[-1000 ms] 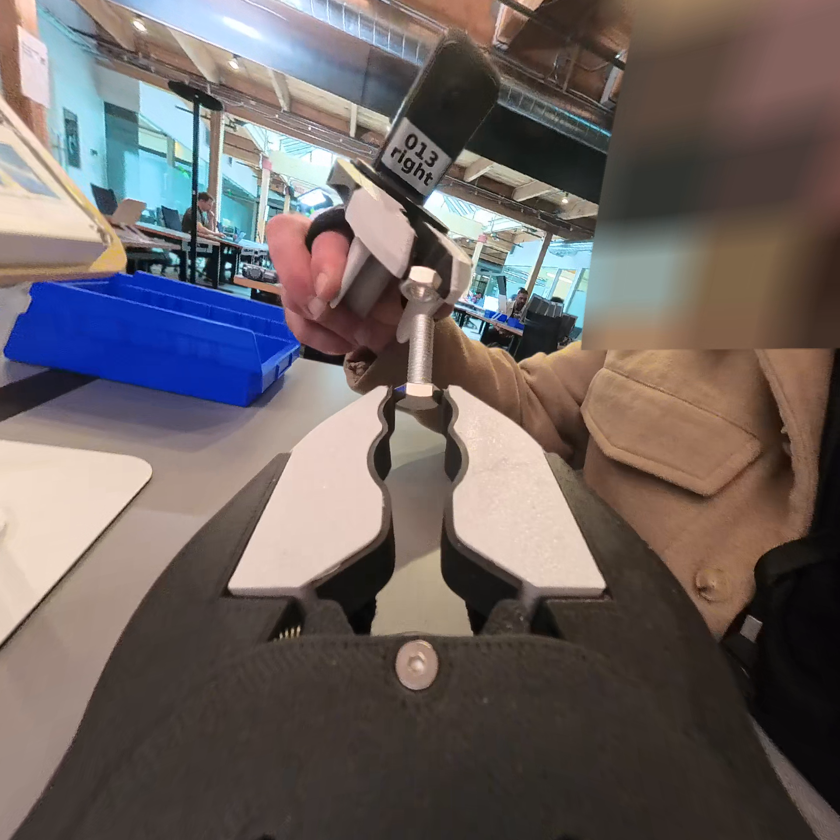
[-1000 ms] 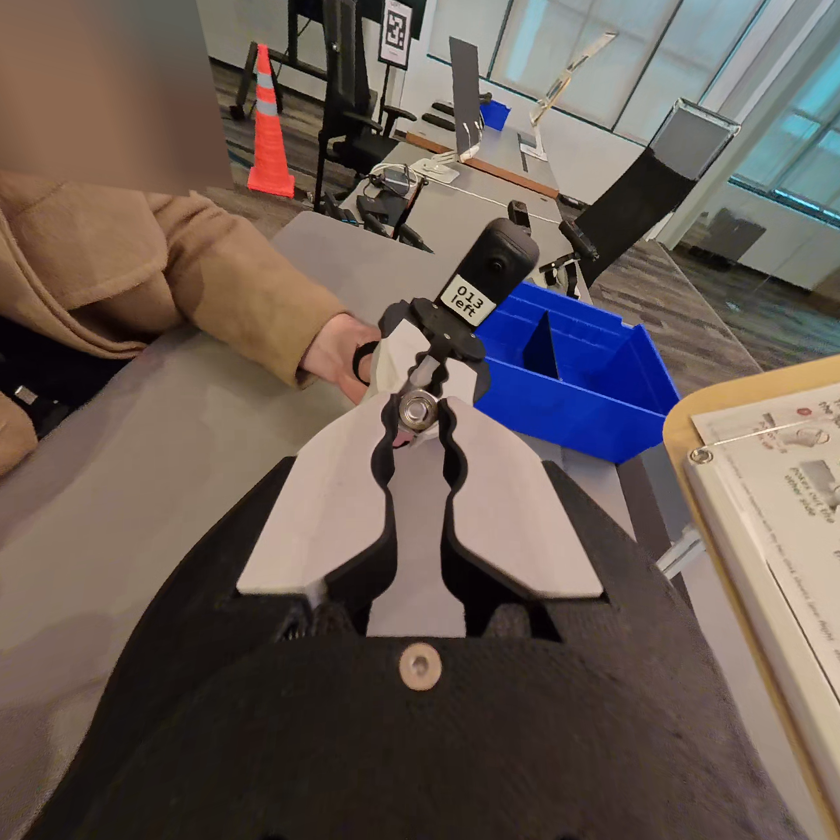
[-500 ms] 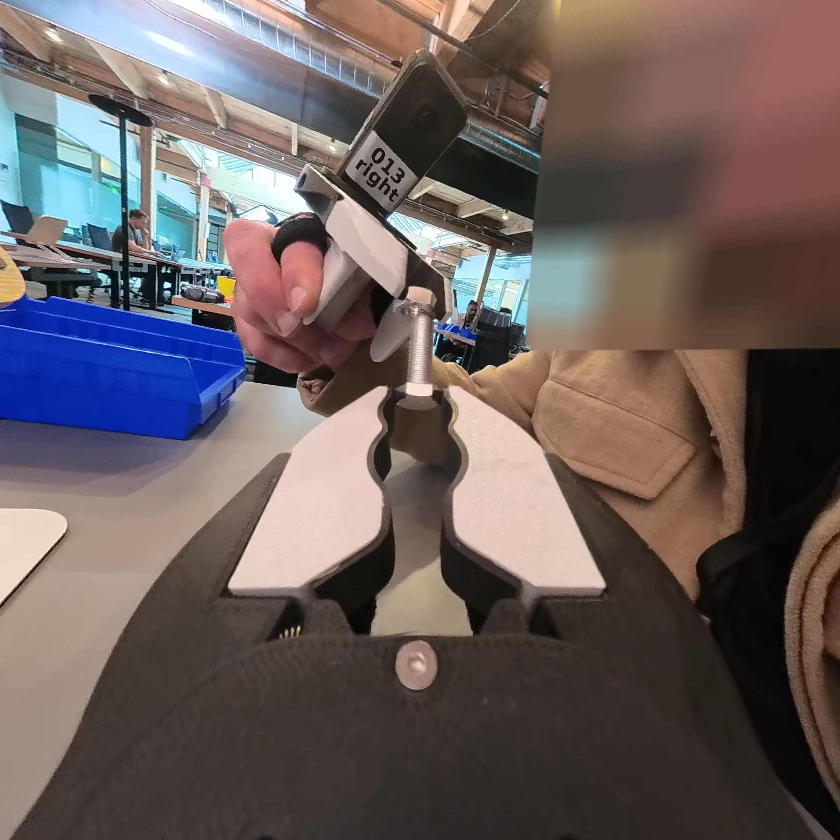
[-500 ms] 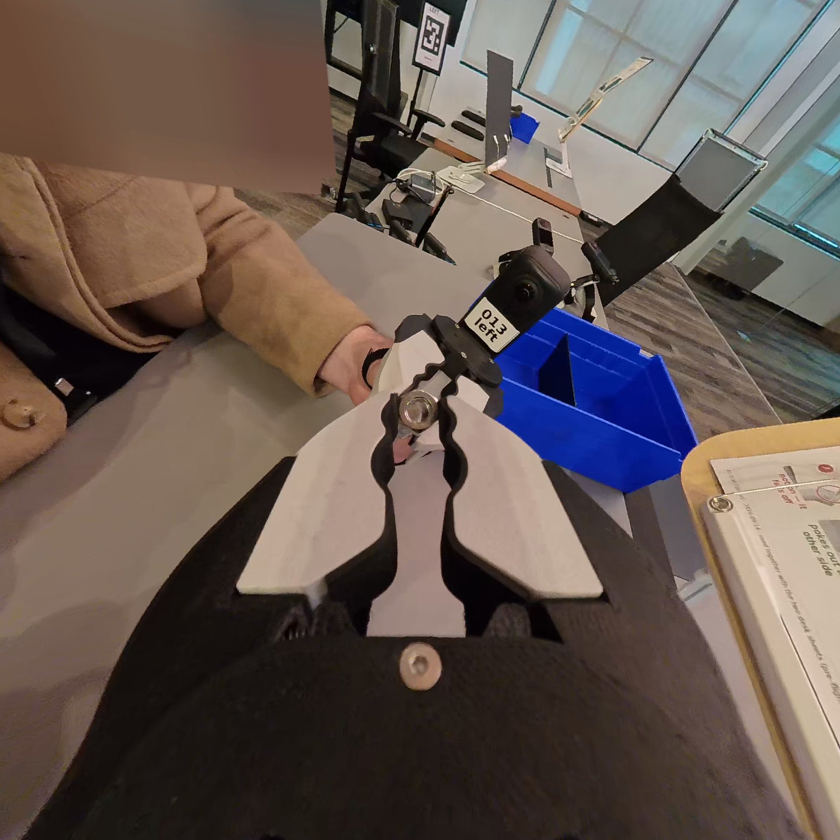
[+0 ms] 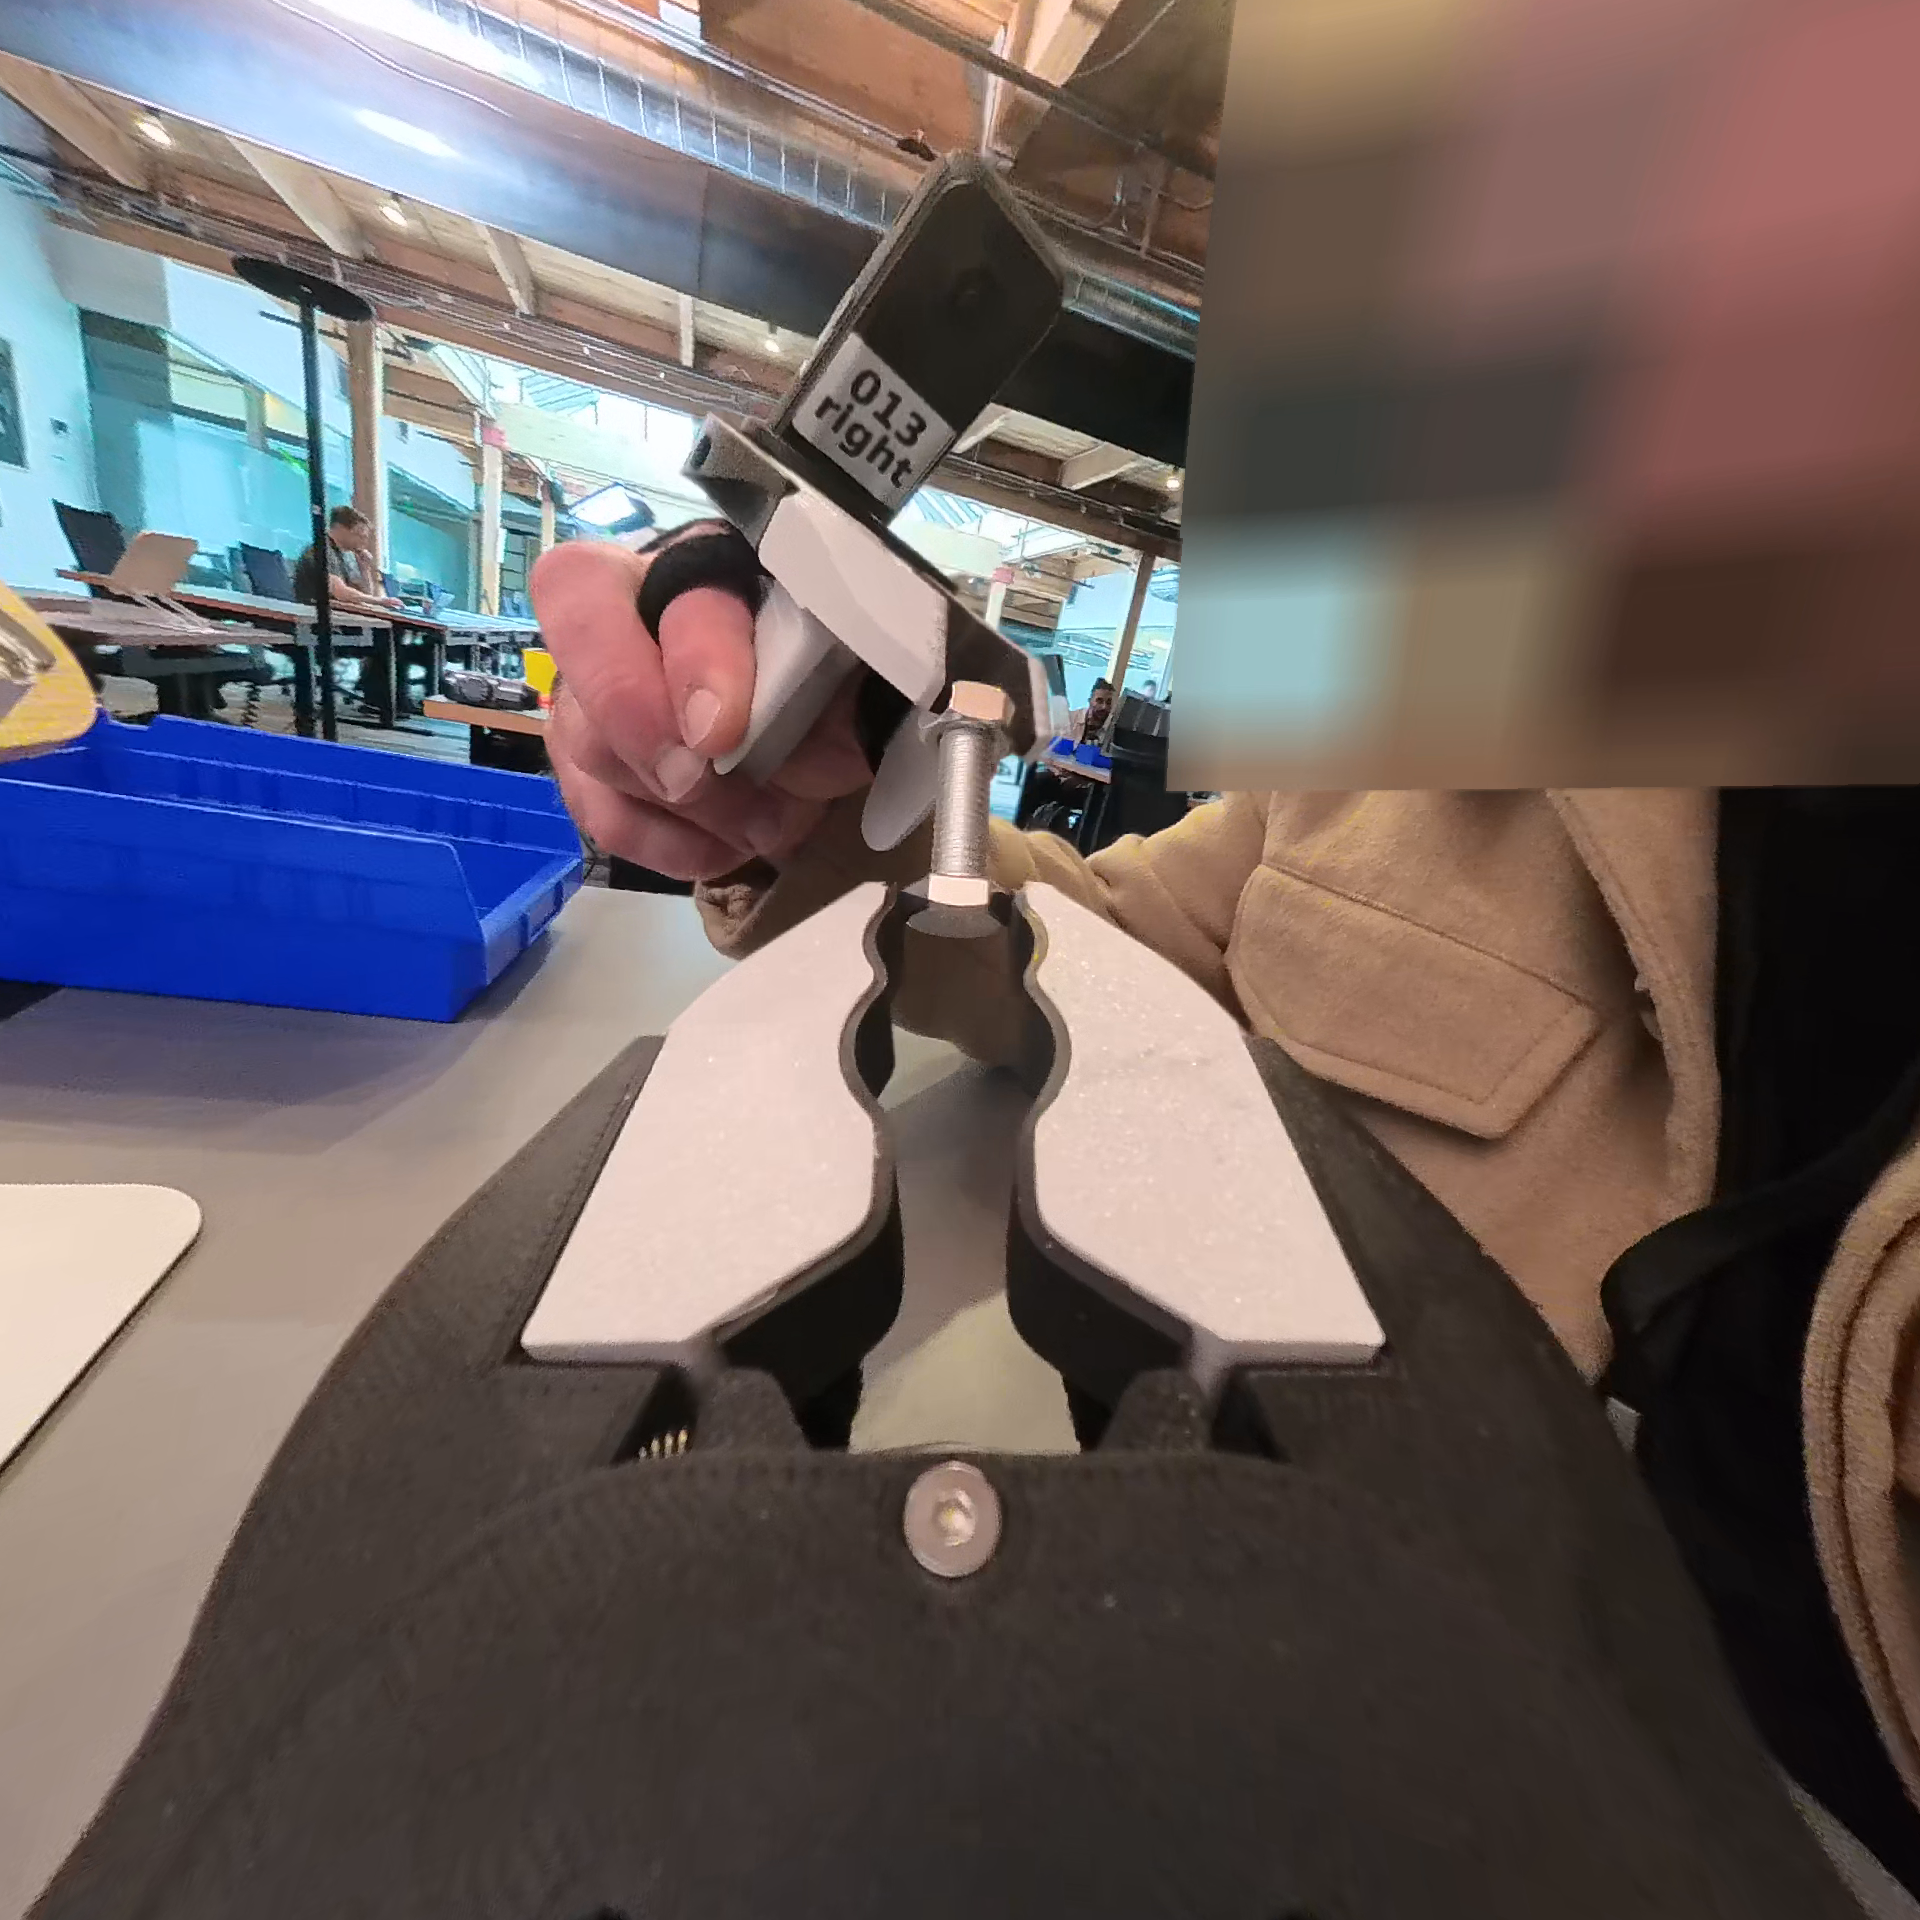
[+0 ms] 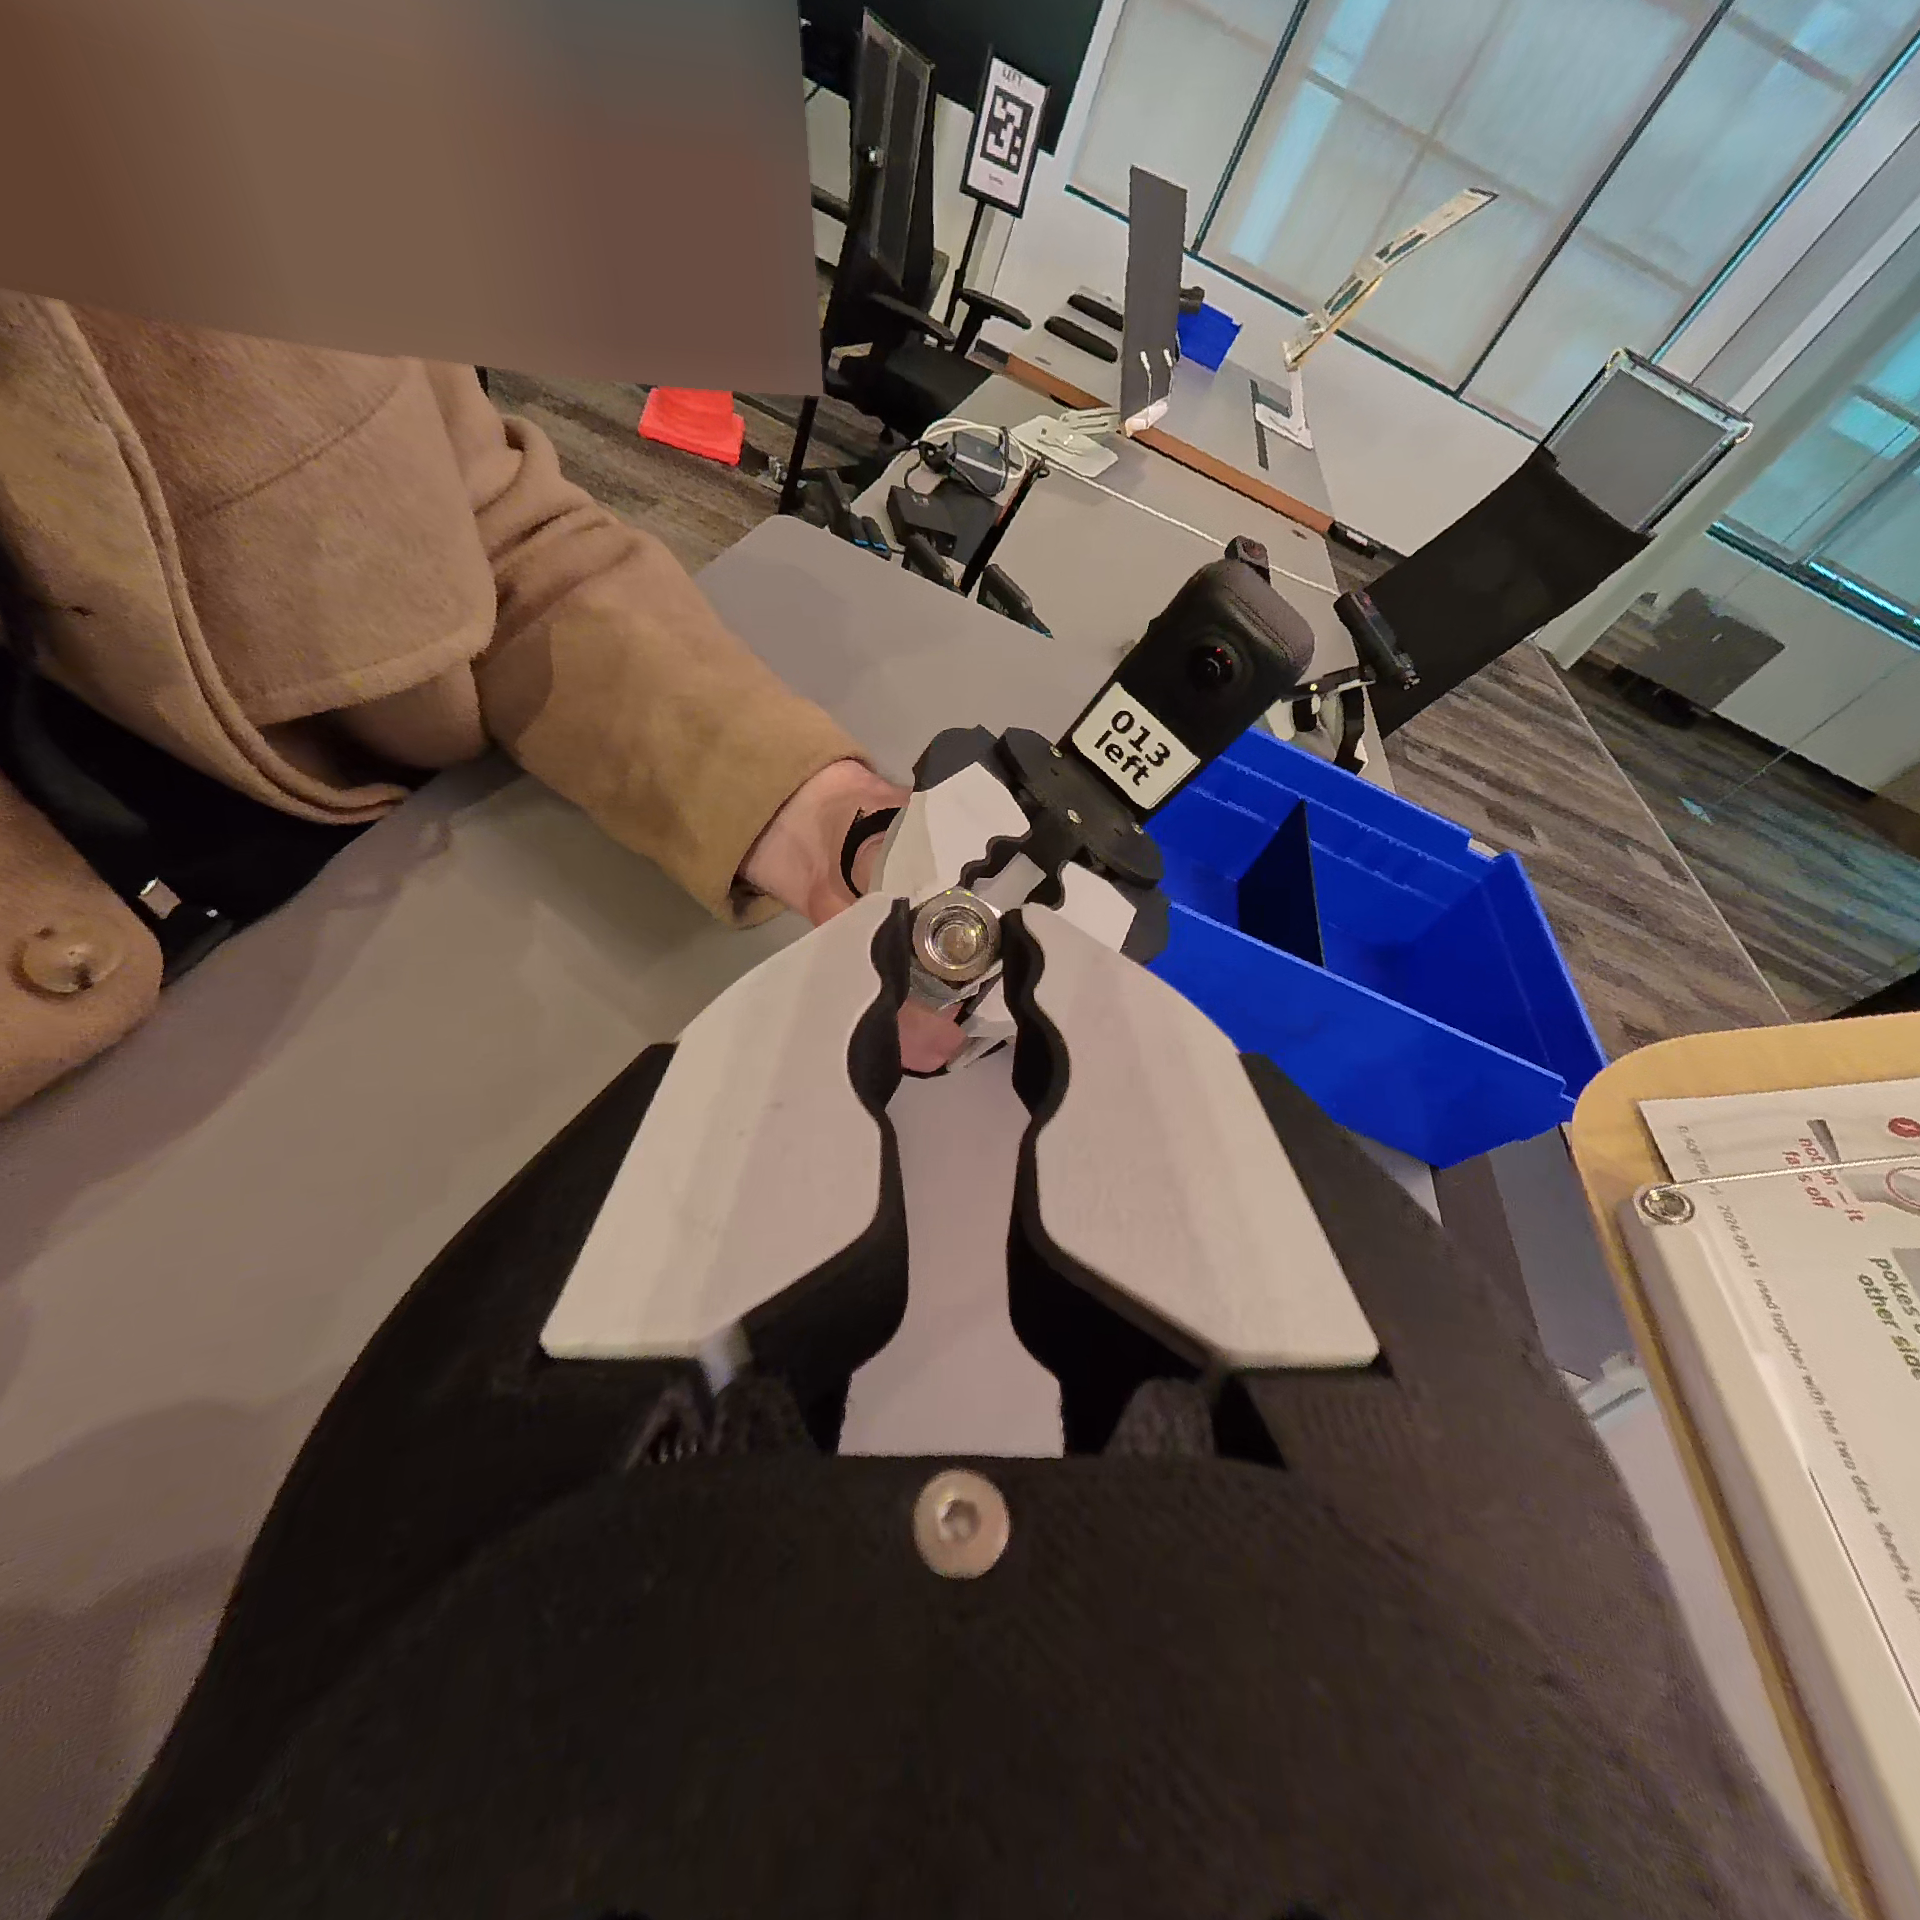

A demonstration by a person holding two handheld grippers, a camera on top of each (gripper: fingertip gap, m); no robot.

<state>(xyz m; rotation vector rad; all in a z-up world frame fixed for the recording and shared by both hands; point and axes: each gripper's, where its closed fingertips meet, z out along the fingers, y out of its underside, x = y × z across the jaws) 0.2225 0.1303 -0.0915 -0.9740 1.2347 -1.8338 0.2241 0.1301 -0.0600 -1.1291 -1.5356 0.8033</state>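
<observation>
Standing upright between the two grippers, a silver bolt (image 5: pixel 962 802) is the thing both tools meet on. The left gripper (image 5: pixel 948 914) has its jaws clenched on the hex nut (image 5: pixel 952 891) at the bolt's lower end. The right gripper (image 6: pixel 954 951) grasps the bolt's hex head (image 6: pixel 954 943), its jaws closed on it from above.

Left of the bolt in the left wrist view sits a blue bin (image 5: pixel 270 894) on the grey table (image 5: pixel 312 1101), well apart from the bolt. Nearer the camera on that same side lies a white sheet (image 5: pixel 73 1278). Behind the bolt is the person's tan coat (image 5: pixel 1403 1018), its sleeve just beyond the nut.

The hand (image 5: pixel 644 717) holding the right gripper is curled about its handle, one finger through a black loop, up and to the left of the bolt. The tool is tilted, fingers pointing down at the bolt's head.

From the right wrist view the blue bin lies right of the bolt. Farther right is a wooden board (image 6: pixel 1621 1101) bearing a printed page (image 6: pixel 1787 1299). Beyond the bolt are office chairs, desks, large windows and a wooden floor.
</observation>
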